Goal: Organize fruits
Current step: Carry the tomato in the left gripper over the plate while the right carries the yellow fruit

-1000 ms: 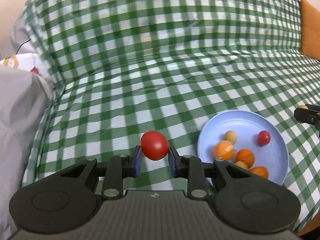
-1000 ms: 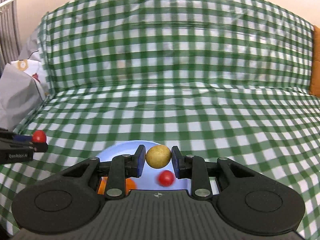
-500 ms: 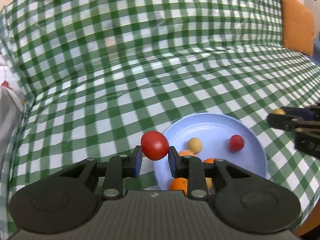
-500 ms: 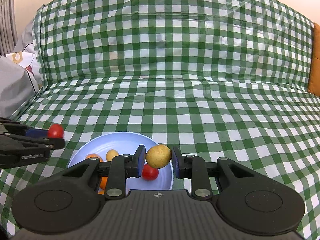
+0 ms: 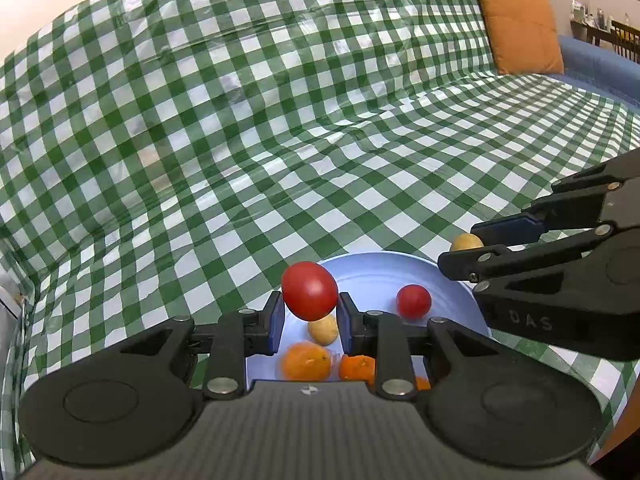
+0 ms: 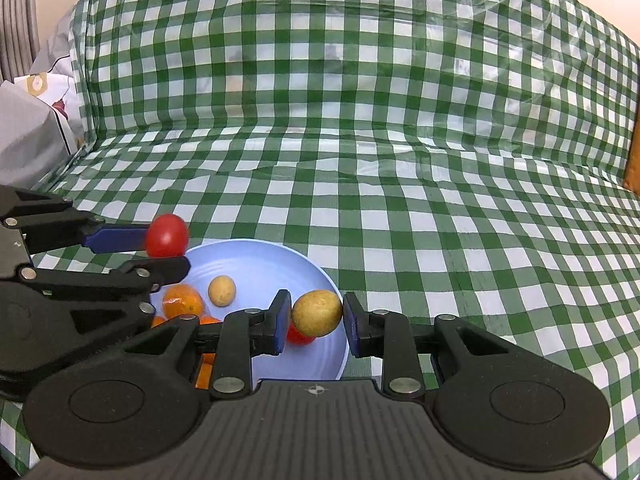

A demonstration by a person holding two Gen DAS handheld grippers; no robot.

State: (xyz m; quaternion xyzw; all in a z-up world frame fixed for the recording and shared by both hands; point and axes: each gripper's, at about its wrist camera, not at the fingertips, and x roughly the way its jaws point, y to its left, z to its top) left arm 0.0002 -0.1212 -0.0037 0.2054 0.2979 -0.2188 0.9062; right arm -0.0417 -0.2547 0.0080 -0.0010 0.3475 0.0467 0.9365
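Note:
My left gripper point(image 5: 310, 314) is shut on a red tomato point(image 5: 309, 290) and holds it above the left rim of the light blue plate point(image 5: 372, 270). My right gripper point(image 6: 317, 320) is shut on a yellow-brown round fruit point(image 6: 317, 313) above the plate's right side point(image 6: 264, 260). The plate holds a small red tomato point(image 5: 413, 300), a yellow fruit point(image 5: 324, 330) and several oranges point(image 5: 306, 366). The left gripper with its tomato point(image 6: 166, 235) also shows in the right wrist view. The right gripper's fruit point(image 5: 466, 242) shows in the left wrist view.
The plate lies on a sofa covered with a green-and-white checked cloth point(image 6: 400, 200). An orange cushion point(image 5: 516, 24) leans at the right end. A grey and white bag point(image 6: 28, 136) sits at the left end.
Both grippers have moved toward the plate with their fruits and now hang over its rims, close to each other.

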